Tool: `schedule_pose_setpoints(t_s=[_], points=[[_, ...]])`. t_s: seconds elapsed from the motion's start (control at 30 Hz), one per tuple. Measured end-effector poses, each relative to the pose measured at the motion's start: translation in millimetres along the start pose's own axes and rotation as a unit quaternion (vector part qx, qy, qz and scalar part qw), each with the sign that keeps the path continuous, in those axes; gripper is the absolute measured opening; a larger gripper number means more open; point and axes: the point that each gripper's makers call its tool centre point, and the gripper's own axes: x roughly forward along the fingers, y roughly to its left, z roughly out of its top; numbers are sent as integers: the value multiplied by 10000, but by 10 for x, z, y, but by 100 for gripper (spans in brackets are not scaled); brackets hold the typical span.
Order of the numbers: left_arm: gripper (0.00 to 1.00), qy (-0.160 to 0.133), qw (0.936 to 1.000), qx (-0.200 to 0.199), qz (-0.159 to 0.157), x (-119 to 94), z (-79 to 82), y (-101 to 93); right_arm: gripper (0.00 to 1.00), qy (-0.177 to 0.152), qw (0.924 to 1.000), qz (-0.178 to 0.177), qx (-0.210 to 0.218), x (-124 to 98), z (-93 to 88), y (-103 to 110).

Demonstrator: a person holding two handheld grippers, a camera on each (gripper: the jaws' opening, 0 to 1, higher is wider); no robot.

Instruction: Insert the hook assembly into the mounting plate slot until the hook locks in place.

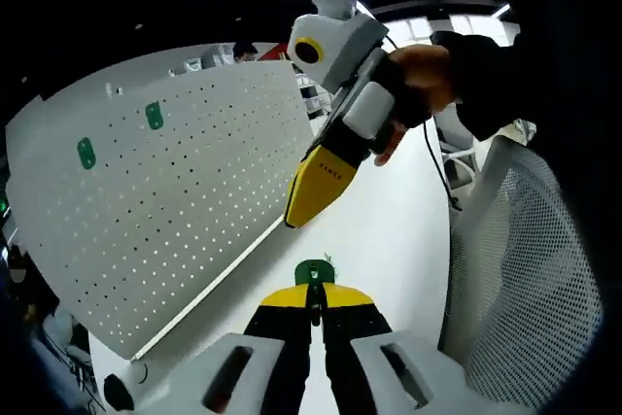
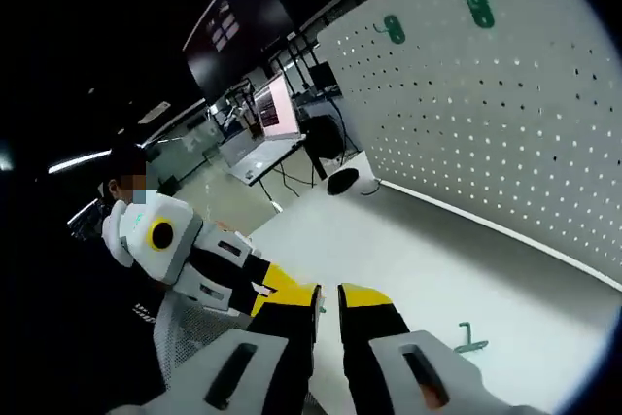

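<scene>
step: left gripper point(image 1: 313, 310) clamped on a green hook point(image 1: 313, 271), held above the table point(image 1: 389, 240); not yet at the board, so carry-to-slot looks in hand
left jaws: narrow, pinching the hook between the tips
right gripper point(image 2: 328, 300): jaws a narrow gap apart, nothing between them; hovers ahead and above the left one
plates point(image 1: 154, 115): two green mounting plates on the pegboard point(image 1: 194, 191), up and left of the left gripper, well apart from the hook
next: swing left toward a plate, line up the hook with its slot, push till it locks
spare hook point(image 2: 470, 339): lies on the table just right of the right jaws
around: mesh chair point(image 1: 525, 269) right of the left gripper, monitor point(image 2: 277, 112) far ahead of the right gripper
in the way: nothing seen between hook and board
</scene>
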Motion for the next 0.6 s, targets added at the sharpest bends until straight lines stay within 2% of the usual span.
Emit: schedule_pose_setpoints(t_s=[0.03, 0.13, 0.17, 0.23, 0.43, 0.6], points=[[2, -28, 10000, -80, 51, -7, 21, 38, 8, -184, 9998, -26, -24, -22, 54, -6], [2, -110, 9997, -202, 127, -21, 76, 104, 9, -376, 9989, -215, -171, -89, 101, -52], [3, -139, 9995, -238, 159, -25, 97, 125, 10, -486, 9974, -369, -383, -116, 133, -94], [3, -194, 9991, -316, 216, -37, 143, 172, 12, -553, 9957, -528, -522, -153, 140, -125], [3, -371, 9979, -389, 375, -73, 314, 301, 14, -762, 9937, -649, -506, -266, 122, -153], [3, -506, 9963, -442, 534, -95, 441, 440, 14, -931, 9886, -984, -655, -370, 100, -234]])
